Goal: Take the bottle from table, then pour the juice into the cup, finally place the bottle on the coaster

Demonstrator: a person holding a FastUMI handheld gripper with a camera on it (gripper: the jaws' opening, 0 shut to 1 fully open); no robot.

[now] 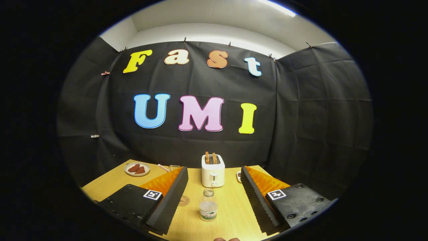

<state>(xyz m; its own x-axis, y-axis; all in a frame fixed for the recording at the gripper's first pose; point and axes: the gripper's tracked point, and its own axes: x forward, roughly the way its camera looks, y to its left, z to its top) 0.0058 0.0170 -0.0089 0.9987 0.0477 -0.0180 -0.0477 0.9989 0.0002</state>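
Gripper view: gripper [210,197] fingers spread wide, holding nothing. Bottle [208,208] upright on the desk [230,207] between the fingers, toward the near edge, uncapped. Coaster [183,201] just beside the left finger. Toaster [213,170] beyond, mid-desk. Cup not identified with certainty. Risks, judged: an off-centre closing could tip the open bottle and spill; squeezing its soft wall may slosh liquid out.

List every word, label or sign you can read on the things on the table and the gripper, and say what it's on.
Clear plastic bottle, between the open gripper's jaws: label too blurred to read.
Round tan coaster: print too small.
Square black-and-white markers on the gripper: patterns, no words.
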